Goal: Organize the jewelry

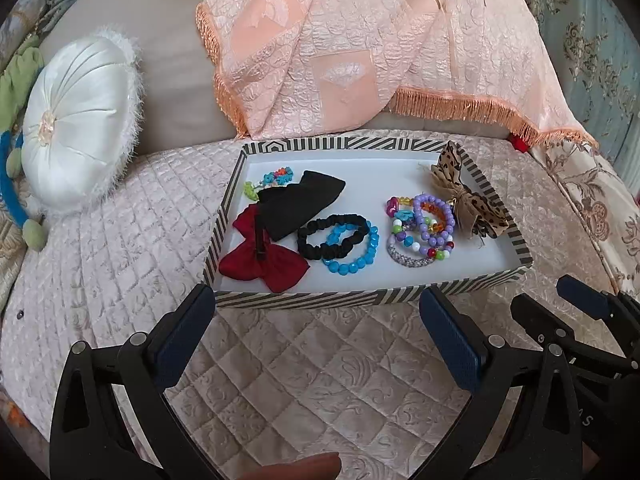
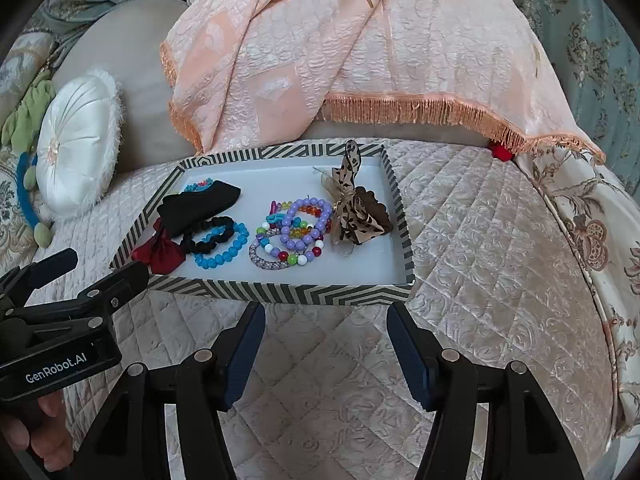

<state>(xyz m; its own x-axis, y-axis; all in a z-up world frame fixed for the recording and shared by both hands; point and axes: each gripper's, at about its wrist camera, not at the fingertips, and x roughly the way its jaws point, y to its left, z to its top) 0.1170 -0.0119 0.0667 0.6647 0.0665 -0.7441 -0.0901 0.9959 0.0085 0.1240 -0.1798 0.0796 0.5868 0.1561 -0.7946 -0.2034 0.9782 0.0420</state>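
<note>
Bracelets (image 1: 420, 232) lie in the striped tray (image 1: 360, 296) just beyond both spread, empty claws, left (image 1: 320, 312) and right (image 2: 326, 324).

A tray (image 1: 496, 276) sits on a quilted cushion (image 1: 320, 360), with a draped cloth (image 1: 360, 40) behind it and a round pillow (image 1: 80, 120) to its left. In the tray, two bows (image 1: 276, 240) lie at the left, a scrunchie (image 1: 332, 236) overlaps a bead bracelet (image 1: 352, 248) in the middle, a heap of bracelets (image 1: 420, 232) lies right of them, and a ribbon bow (image 1: 468, 200) is at the far right. Both claws, the left claw (image 1: 320, 336) and the right claw (image 2: 326, 352), hover before the tray's near edge.
</note>
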